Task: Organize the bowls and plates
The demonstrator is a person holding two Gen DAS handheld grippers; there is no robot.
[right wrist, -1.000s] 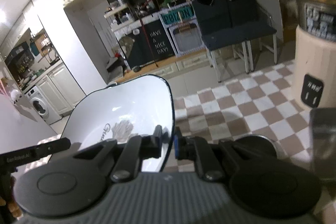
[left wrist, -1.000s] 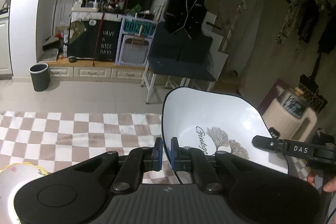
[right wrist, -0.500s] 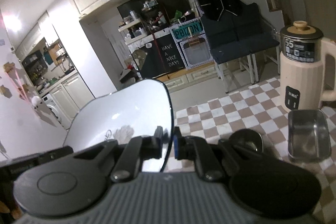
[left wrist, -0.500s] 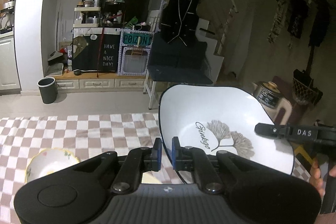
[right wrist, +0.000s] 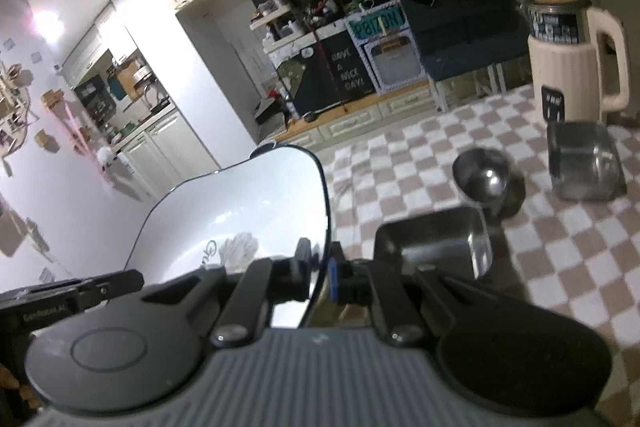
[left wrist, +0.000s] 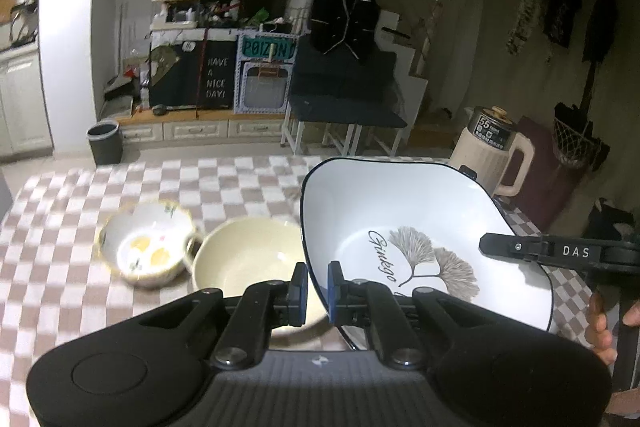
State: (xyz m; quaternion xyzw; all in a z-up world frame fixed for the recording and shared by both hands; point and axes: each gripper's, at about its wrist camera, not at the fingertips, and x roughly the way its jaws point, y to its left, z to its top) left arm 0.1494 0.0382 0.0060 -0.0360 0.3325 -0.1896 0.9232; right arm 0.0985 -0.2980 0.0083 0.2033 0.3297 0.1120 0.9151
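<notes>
Left gripper clamps the near rim of a white ginkgo-print plate, held tilted above the checkered tablecloth; the right gripper's finger reaches in from the plate's far side. Beside the plate sit a cream bowl and a floral bowl, touching. From the right wrist, the right gripper pinches the plate's opposite rim, with steel containers and a kettle beyond.

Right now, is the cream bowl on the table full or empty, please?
Apparently empty: the cream bowl shows only bare inner wall, though the left gripper hides part.
</notes>
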